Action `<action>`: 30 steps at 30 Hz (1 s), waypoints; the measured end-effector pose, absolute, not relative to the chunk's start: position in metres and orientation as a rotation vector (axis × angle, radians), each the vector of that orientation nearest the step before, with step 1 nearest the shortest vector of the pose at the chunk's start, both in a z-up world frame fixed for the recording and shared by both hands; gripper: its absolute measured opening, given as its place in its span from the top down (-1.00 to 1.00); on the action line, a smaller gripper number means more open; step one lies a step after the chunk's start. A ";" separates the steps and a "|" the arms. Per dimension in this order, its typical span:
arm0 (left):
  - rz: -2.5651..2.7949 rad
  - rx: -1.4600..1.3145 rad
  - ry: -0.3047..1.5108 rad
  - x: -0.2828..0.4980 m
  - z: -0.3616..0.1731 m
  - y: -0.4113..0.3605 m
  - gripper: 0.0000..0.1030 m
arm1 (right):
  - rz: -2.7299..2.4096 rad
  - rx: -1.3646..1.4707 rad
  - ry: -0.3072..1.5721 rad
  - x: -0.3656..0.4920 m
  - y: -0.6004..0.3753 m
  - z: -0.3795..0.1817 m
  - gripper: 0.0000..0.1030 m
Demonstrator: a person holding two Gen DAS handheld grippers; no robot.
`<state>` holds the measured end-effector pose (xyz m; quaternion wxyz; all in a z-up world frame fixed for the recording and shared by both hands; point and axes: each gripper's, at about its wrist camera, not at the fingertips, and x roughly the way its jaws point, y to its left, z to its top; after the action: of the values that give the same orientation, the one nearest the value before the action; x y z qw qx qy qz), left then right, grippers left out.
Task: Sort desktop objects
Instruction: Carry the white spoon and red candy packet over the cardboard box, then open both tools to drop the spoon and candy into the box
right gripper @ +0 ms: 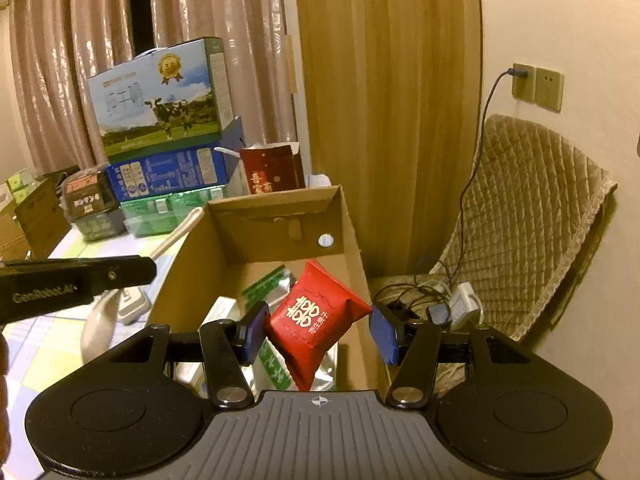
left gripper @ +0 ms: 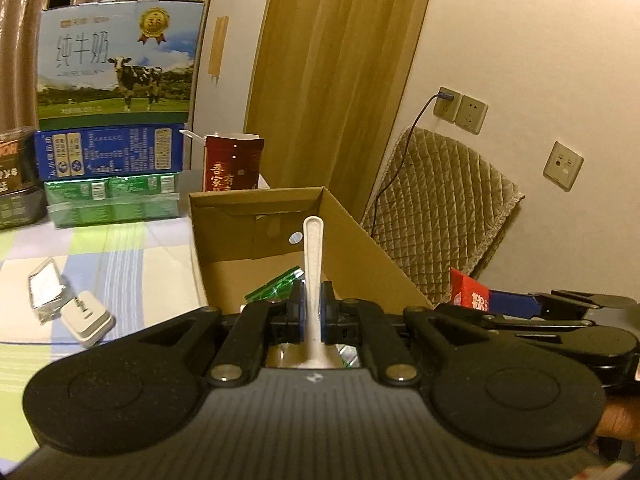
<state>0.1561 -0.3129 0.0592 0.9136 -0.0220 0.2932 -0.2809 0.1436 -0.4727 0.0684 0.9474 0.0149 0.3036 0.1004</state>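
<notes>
White spoon (left gripper: pixel 313 276) pinched upright in left claw (left gripper: pixel 311 312); right claw (right gripper: pixel 318 334) spread wide over cardboard box (right gripper: pixel 256 248).

I see the worktop (left gripper: pixel 132 248) under a checked cloth. My landmark is the open cardboard box (left gripper: pixel 224 236) standing on it. Left of the box lie a white charger (left gripper: pixel 87 317) and a foil packet (left gripper: pixel 45 292); behind it stand stacked cartons (left gripper: pixel 112 152) and a red box (left gripper: pixel 232 164).
</notes>
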 end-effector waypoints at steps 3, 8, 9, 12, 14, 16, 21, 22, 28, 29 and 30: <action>-0.575 -0.065 0.607 0.169 0.054 -0.316 0.73 | 0.201 0.028 0.619 0.152 -0.472 0.069 -0.01; -0.556 -0.067 0.609 0.176 0.049 -0.306 0.60 | 0.212 0.024 0.626 0.159 -0.467 0.067 -0.01; -0.548 -0.073 0.611 0.176 0.048 -0.301 0.60 | 0.215 0.023 0.628 0.160 -0.466 0.066 -0.01; -0.526 -0.092 0.617 0.175 0.046 -0.287 0.61 | 0.229 0.030 0.638 0.163 -0.461 0.063 -0.02; -0.514 -0.096 0.615 0.173 0.046 -0.279 0.60 | 0.239 0.035 0.643 0.166 -0.456 0.062 -0.02; -0.500 -0.091 0.613 0.171 0.046 -0.271 0.57 | 0.254 0.039 0.647 0.170 -0.449 0.061 -0.02; -0.464 -0.088 0.616 0.167 0.044 -0.249 0.40 | 0.281 0.093 0.628 0.181 -0.442 0.068 -0.63; -0.456 -0.086 0.616 0.165 0.044 -0.245 0.30 | 0.282 0.100 0.623 0.181 -0.442 0.070 -0.63; -0.413 -0.083 0.612 0.154 0.041 -0.223 -0.16 | 0.277 0.103 0.623 0.168 -0.443 0.072 -0.65; -0.408 -0.081 0.611 0.152 0.040 -0.220 -0.19 | 0.273 0.105 0.627 0.163 -0.444 0.071 -0.66; -0.404 -0.077 0.609 0.148 0.040 -0.217 -0.24 | 0.269 0.110 0.630 0.160 -0.446 0.070 -0.67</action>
<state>0.1480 -0.2169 0.0402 0.9332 -0.0377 0.2978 -0.1977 0.1597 -0.4457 0.0703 0.9405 0.0538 0.3087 0.1316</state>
